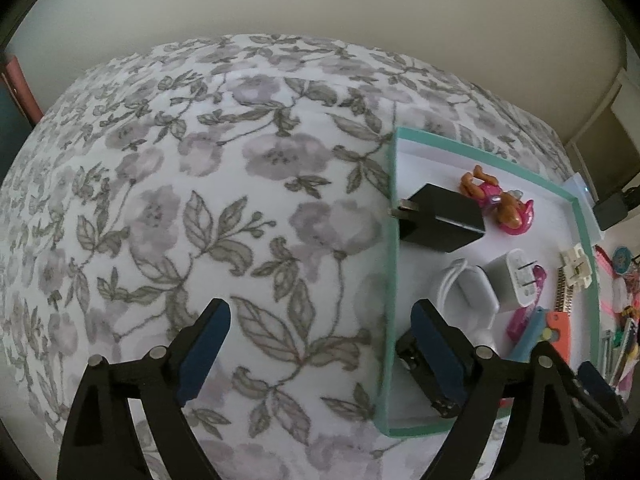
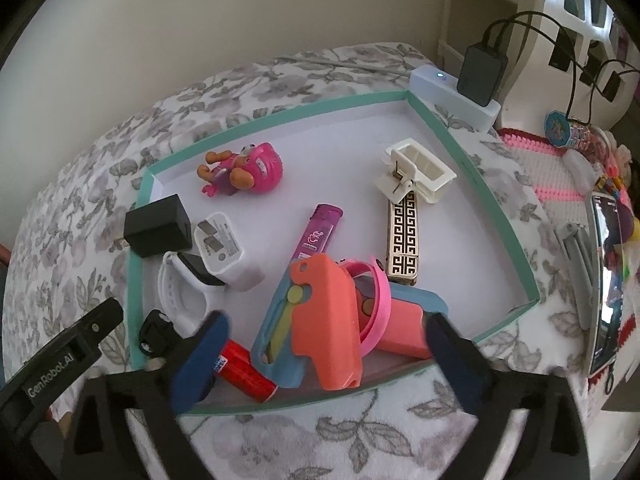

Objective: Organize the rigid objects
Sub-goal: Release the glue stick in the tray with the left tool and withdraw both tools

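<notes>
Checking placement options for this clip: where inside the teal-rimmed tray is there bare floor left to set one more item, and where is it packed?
Bare floor lies in the tray's far middle, between the pink toy figure and the white clip, and along the right wall beside the gold patterned bar. The near edge is crowded: coral case, red tube, white watch, chargers.

Floral bedspread (image 2: 360,432) covers the bed. Off its far right corner: white power strip (image 2: 436,84), black adapter (image 2: 482,74) plugged in. Right of the bedspread: pink-and-white crocheted mat (image 2: 548,172), phone (image 2: 604,280).
</notes>
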`<state>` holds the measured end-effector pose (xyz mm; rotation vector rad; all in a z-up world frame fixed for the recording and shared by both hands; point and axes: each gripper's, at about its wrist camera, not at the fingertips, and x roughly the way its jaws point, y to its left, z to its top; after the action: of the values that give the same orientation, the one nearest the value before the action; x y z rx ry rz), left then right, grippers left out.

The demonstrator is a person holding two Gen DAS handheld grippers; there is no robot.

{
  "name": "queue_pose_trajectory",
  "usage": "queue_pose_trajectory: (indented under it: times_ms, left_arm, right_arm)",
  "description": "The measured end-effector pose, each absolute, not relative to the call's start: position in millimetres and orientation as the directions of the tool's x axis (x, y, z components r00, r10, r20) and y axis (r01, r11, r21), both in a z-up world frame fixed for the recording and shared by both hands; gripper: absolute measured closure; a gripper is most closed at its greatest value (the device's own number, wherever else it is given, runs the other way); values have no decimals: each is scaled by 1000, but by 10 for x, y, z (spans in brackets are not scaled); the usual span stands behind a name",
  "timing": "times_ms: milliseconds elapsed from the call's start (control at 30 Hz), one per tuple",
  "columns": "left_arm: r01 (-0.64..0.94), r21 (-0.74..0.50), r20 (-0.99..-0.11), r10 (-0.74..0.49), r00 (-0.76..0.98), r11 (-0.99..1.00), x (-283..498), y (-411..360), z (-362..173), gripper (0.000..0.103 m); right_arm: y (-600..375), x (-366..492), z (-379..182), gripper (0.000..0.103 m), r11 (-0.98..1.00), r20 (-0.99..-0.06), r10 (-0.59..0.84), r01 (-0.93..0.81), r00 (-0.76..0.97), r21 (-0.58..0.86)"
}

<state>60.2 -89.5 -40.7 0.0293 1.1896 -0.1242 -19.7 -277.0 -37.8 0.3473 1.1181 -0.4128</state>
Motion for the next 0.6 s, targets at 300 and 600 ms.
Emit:
queue_pose_trajectory:
  times_ms: [300,600]
  left_arm:
    - [101,-28,-932,-63,357,995,639,-748,-445,10]
    - [54,-8,-914,-29,404,999,619,-543,-330,10]
  right_arm:
    - [-2651,-176,-362,0,892,-910,-158,450,384,35]
    - [-2518,-185,-351,0,908,-912,-152,419,380,23]
